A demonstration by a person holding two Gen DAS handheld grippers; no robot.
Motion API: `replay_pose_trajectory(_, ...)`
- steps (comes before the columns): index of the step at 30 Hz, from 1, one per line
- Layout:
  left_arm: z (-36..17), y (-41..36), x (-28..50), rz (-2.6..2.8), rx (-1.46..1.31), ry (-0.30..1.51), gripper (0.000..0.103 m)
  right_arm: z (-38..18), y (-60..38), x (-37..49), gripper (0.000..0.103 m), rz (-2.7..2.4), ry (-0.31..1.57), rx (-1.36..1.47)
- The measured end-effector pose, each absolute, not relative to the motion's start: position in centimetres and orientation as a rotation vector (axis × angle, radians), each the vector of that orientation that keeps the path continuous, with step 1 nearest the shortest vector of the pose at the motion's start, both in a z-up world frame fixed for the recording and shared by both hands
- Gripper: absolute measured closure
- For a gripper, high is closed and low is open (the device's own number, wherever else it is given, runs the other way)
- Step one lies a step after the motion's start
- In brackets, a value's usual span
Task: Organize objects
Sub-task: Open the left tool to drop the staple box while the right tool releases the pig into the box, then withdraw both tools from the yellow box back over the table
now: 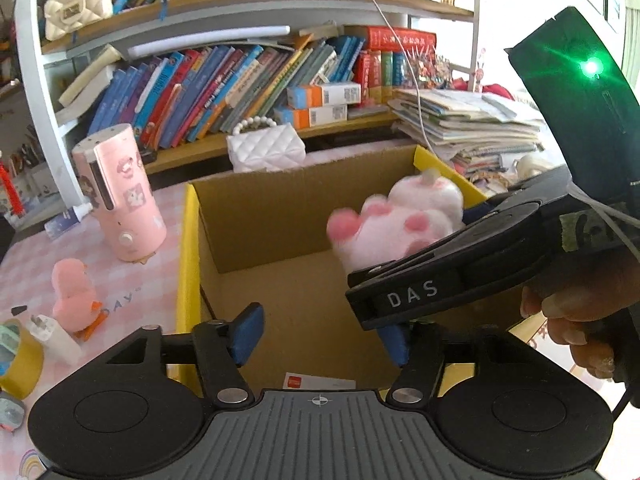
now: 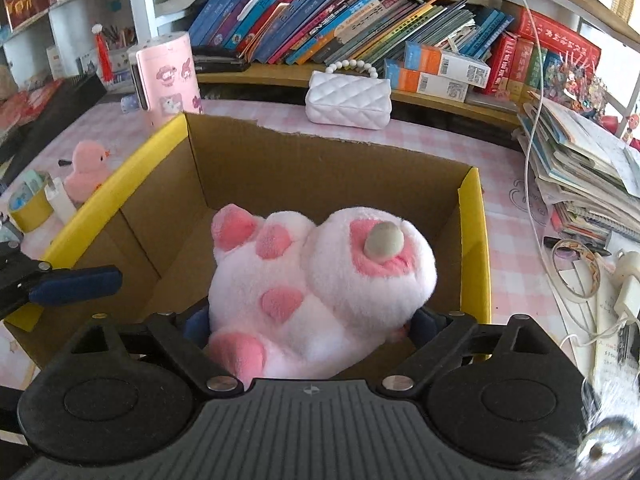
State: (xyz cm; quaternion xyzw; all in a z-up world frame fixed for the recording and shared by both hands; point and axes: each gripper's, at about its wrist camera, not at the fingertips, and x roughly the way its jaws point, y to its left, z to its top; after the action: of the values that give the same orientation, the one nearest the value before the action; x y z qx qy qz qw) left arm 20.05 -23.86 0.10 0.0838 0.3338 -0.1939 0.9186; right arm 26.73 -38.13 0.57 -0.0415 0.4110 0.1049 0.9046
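My right gripper (image 2: 308,324) is shut on a pink and white plush paw toy (image 2: 320,280) and holds it over the open cardboard box (image 2: 320,168) with yellow flaps. In the left wrist view the same toy (image 1: 396,220) hangs over the box (image 1: 280,216), held by the right gripper (image 1: 400,280). My left gripper (image 1: 320,336) is open and empty at the box's near edge; one of its blue fingers (image 2: 76,280) shows at the left in the right wrist view. A white card (image 1: 316,382) lies on the box floor.
On the pink checked tablecloth left of the box stand a pink cylinder (image 1: 120,192), a pink plush duck (image 1: 74,296), a white charger (image 1: 54,338) and a yellow tape roll (image 1: 18,356). A white quilted purse (image 2: 348,98) sits behind the box. Bookshelves stand behind; paper stacks (image 2: 580,172) and cables lie right.
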Motion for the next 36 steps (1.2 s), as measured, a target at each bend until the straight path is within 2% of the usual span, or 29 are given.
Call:
replay_pose_trajectory(2, 0.7, -23.4, 19.8, -0.401, 0.153, 0.675, 0.029, 1.0, -38.3, 26.4, 0.009, 0.213, 0.834, -0.063)
replay_pose_trajectory(8, 2.7, -22.4, 17.8, -0.405, 0.145, 0.607, 0.019, 3.7, -38.3, 24.5, 0.005, 0.192, 0.730, -0.038)
replay_pose_trajectory(21, 4.6, -17.1, 12.5, -0.379, 0.112, 0.538, 0.016, 7.0, -38.1, 16.7, 0.003, 0.038, 0.561, 0.052)
replay_pose_trajectory(23, 4.4, -16.1, 11.7, -0.370, 0.104, 0.539, 0.011, 7.1, -37.7, 14.8, 0.003, 0.005, 0.541, 0.049)
replay_pose_trajectory(36, 2.0, -9.5, 6.6, -0.264, 0.031, 0.623, 0.009, 4.1, -32.6, 5.0, 0.002, -0.149, 0.541, 0.040)
